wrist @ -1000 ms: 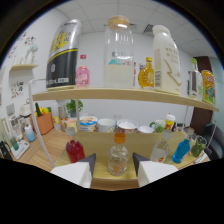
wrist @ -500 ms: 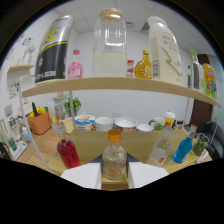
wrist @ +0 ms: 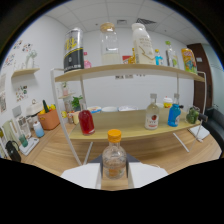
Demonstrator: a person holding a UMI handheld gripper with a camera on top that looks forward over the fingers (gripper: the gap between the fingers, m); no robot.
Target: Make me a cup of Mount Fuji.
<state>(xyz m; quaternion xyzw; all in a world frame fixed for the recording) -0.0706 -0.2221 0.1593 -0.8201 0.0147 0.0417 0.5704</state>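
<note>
Gripper point(wrist: 114, 176) fingers are pressing both sides of an orange-capped bottle point(wrist: 114, 159), holding it upright before the shelf point(wrist: 131, 131), so mixing is seemingly only beginning, with no cup showing yet.

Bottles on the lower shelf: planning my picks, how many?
4: red bottle at one end, white bottle, blue bottle, green bottle. Others may be hidden.

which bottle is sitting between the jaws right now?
The clear bottle with the orange cap, standing between the gripper jaws. The red bottle, white bottle and blue bottle all sit beyond on the lower shelf.
</note>
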